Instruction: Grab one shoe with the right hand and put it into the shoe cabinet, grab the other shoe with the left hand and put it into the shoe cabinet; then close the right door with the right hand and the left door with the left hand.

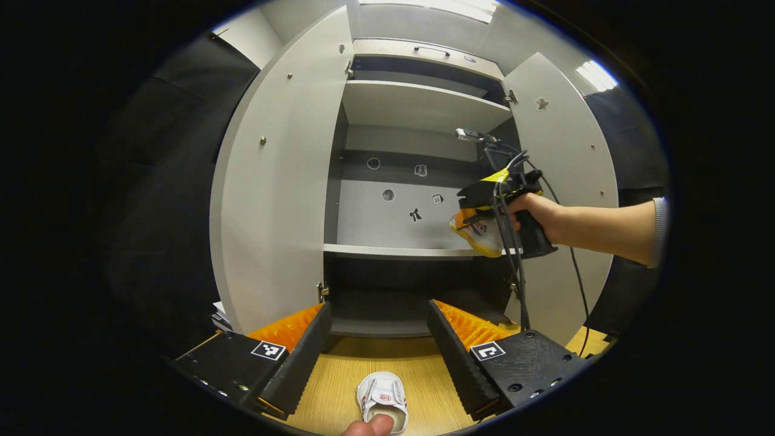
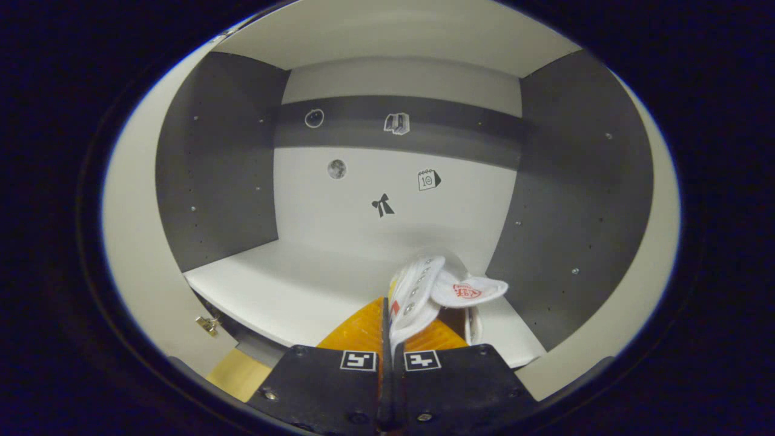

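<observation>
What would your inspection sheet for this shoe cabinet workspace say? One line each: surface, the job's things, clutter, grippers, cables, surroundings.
Surface: wooden floor before the cabinet; white middle shelf bare on its left.
Job's things: one shoe pinched by its upper, held over the shelf's right end; other shoe on the floor, a fingertip at its heel. Left door and right door both open.
Clutter: stickers on the cabinet's back wall.
Grippers: left gripper jaws wide apart above the floor shoe; right gripper jaws closed on the shoe.
Cables: black cables hang from the right gripper.
Surroundings: ceiling lights; dark booth wall.
</observation>
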Tool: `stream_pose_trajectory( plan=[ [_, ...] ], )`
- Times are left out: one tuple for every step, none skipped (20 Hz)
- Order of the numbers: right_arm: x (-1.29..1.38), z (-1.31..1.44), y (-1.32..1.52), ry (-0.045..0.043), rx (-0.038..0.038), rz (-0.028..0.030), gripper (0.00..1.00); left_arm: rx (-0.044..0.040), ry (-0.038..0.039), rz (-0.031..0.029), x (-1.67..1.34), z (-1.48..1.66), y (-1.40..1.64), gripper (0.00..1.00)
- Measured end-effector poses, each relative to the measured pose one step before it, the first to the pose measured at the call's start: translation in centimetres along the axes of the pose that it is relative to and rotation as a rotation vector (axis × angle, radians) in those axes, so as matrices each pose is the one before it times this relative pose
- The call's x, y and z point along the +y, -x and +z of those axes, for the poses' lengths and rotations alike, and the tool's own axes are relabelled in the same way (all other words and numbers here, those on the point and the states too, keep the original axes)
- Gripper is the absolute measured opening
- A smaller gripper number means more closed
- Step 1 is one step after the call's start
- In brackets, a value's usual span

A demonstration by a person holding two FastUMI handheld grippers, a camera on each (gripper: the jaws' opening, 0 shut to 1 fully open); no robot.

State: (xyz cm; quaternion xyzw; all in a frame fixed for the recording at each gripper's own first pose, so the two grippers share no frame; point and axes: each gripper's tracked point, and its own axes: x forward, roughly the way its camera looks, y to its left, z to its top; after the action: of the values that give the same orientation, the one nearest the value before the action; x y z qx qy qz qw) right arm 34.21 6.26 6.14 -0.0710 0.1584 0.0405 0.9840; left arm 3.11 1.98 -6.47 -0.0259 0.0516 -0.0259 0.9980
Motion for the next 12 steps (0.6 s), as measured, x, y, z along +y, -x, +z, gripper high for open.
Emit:
stream_pose_trajectory(
  plan=[
    [0.016,0.39,-1.048,0.0016,0.02053,-0.00248,0.04,0.00029,0.00343,0.0047,0.154,-0.029,-0.026,0.95],
    [0.072,0.157,-0.887,-0.00517,0.02161,-0.00123,0.04,0.00333,0.00108,0.00395,0.227,-0.118,-0.101,0.95],
    [0.071,0.175,-1.011,-0.00155,0.02677,-0.00034,0.04,0.00336,0.00035,0.00278,0.152,-0.099,-0.039,0.95],
    [-0.108,0.146,-0.48,0.00638,0.02425,-0.00327,0.04,0.00315,0.00156,0.00173,0.074,-0.061,0.002,0.95],
    [-0.109,0.122,-0.535,0.02143,0.03127,-0.00948,0.04,0.00199,0.00369,0.00123,0.101,-0.096,-0.022,0.95],
    [-0.071,-0.034,-0.849,0.02955,0.02686,-0.00791,0.04,0.00287,0.00592,0.00019,0.088,-0.1,-0.108,0.95],
    [0.164,-0.154,-0.387,0.02929,0.03022,-0.00313,0.04,0.00385,0.00558,-0.0005,0.016,-0.135,-0.061,0.95],
    [0.225,-0.267,-0.518,0.01648,0.02594,0.00058,0.04,0.00405,0.00248,0.00176,0.145,-0.175,-0.072,0.95],
    [0.308,-0.288,-0.218,0.0093,0.02621,0.00417,0.04,0.0041,0.00095,0.00405,0.113,-0.092,-0.013,0.95],
    [0.26,-0.233,-0.432,0.01141,0.01968,0.00469,0.04,0.00216,0.00034,0.0034,0.128,-0.118,-0.014,0.95],
    [0.183,-0.028,-0.166,0.01017,0.01364,0.004,0.04,0.00021,0.00101,0.00492,0.195,-0.007,-0.001,0.95],
    [0.273,-0.103,-0.257,0.00355,0.00653,0.00326,0.04,-0.00085,0.00235,0.00372,0.157,0.014,-0.046,0.95]
  ],
)
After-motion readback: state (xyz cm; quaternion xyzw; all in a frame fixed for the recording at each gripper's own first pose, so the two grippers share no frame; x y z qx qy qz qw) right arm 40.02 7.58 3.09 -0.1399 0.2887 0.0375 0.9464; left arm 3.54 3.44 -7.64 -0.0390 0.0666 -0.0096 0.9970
